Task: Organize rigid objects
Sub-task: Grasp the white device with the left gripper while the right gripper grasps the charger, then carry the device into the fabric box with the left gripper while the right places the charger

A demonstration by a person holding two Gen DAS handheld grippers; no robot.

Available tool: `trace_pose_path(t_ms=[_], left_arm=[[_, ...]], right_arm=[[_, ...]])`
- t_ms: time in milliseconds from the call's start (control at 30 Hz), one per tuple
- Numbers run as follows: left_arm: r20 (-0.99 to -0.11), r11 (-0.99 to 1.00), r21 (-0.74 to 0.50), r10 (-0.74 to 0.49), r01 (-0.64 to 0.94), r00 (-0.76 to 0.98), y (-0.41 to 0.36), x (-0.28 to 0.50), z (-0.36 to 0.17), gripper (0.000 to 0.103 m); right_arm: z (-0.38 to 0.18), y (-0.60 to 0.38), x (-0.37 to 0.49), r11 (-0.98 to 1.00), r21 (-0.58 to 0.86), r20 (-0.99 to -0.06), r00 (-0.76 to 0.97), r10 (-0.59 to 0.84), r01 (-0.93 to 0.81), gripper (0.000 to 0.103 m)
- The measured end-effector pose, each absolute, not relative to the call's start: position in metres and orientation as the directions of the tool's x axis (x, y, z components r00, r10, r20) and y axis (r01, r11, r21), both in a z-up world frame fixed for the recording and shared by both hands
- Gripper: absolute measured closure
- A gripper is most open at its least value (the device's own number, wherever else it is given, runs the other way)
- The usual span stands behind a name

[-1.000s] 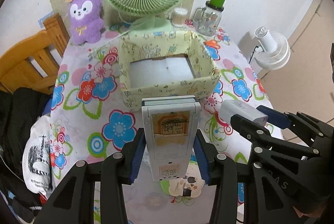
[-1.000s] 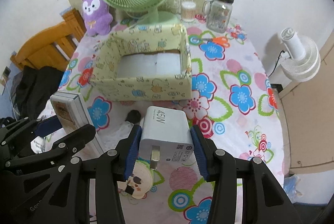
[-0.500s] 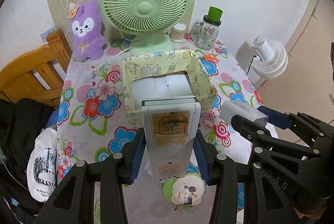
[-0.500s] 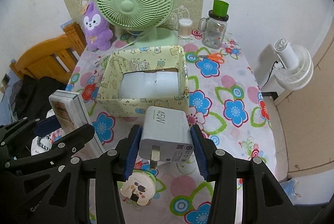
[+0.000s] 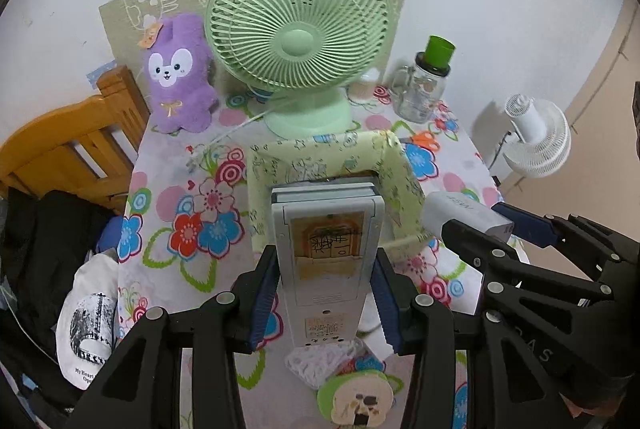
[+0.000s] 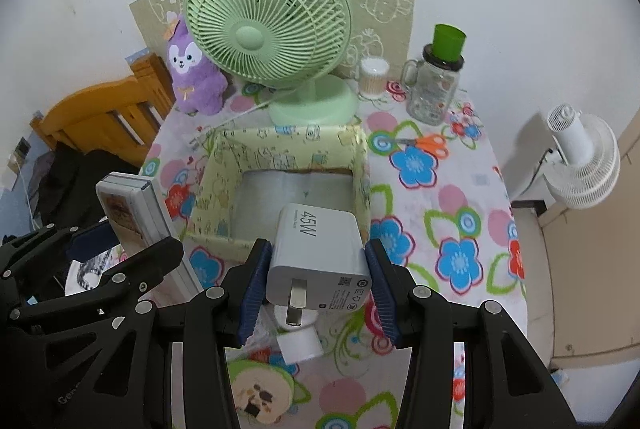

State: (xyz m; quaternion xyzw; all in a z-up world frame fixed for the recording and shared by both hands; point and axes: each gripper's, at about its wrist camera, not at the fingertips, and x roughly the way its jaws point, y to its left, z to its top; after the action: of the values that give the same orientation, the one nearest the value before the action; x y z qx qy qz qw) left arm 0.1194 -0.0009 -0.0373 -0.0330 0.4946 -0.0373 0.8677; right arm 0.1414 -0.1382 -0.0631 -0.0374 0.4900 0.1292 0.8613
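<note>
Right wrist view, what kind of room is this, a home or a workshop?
Most likely a home, perhaps a bedroom or living corner: a table with a flowered tablecloth, a purple plush toy beside a green desk fan, and a wooden chair draped with clothes.

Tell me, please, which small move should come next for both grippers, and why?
Probably carry both forward over the yellow box, then lower. The left gripper clamps the remote control, the right gripper clamps the white charger, and the box, open-topped, looks empty.

Two wrist fisheyes side by side, angled steeply down, sharing yellow box and green fan
</note>
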Motion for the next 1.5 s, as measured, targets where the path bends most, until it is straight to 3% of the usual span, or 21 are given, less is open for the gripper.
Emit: trace_pose_path(t_ms=[1500], left_arm=[[-0.943,0.994,-0.105,-0.086,-0.042,0.321,0.018,0.247,-0.143,0.058]], right_arm=[[-0.160,-0.120,0.266,0.969,0.106,-0.907,0.377,0.186,-0.223,0.052]])
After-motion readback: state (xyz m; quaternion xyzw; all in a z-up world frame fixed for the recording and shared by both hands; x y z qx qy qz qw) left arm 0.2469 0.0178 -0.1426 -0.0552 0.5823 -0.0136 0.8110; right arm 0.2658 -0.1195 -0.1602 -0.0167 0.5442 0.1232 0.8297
